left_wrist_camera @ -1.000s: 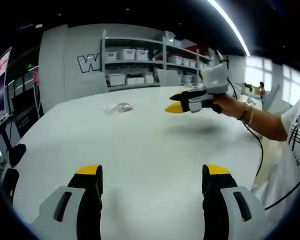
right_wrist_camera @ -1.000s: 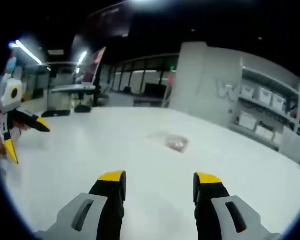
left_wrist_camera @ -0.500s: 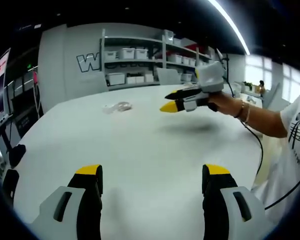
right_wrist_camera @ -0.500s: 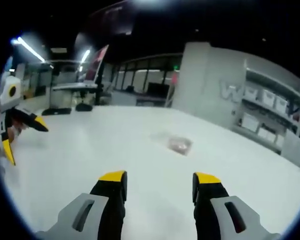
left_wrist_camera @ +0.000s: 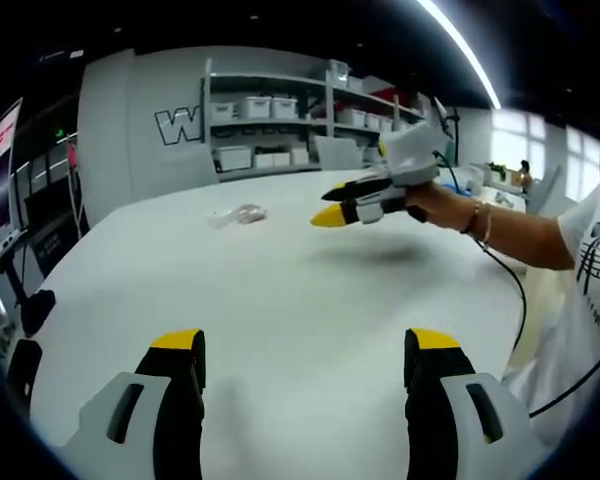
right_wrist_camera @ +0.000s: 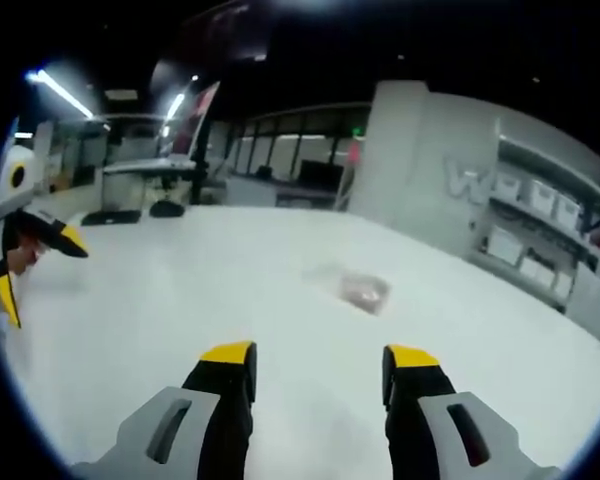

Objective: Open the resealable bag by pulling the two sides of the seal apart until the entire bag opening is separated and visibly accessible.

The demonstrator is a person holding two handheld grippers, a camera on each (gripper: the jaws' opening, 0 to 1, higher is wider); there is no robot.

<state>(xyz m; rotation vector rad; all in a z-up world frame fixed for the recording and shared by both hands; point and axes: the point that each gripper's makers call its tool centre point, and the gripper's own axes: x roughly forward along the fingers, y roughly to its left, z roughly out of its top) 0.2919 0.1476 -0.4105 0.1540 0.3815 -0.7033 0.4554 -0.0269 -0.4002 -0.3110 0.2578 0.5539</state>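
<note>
The resealable bag was seen lying flat on the white counter, well ahead of the right gripper and slightly to the right of its line, with nothing touching it. In the left gripper view the same bag lay far ahead of the left gripper and a little to its left, beyond bare counter.

Both grippers were spread wide, with nothing between the jaws. The right gripper was also seen in the left gripper view, held above the counter ahead and to the right, its yellow tips pointed toward the bag's side of the counter; the bag was not yet reached. The left gripper appeared at the left edge of the right gripper view, likewise apart from the bag.

The bag looked like thin, clear film with something small and pinkish inside, so it was judged to be light, limp and slippery, likely to slide or crumple if pushed. The seal could not be made out at this range. A hold on the 2 lips just above the seal, 1 lip per gripper, was judged best, since a pinch through both layers would keep the seal closed.
</note>
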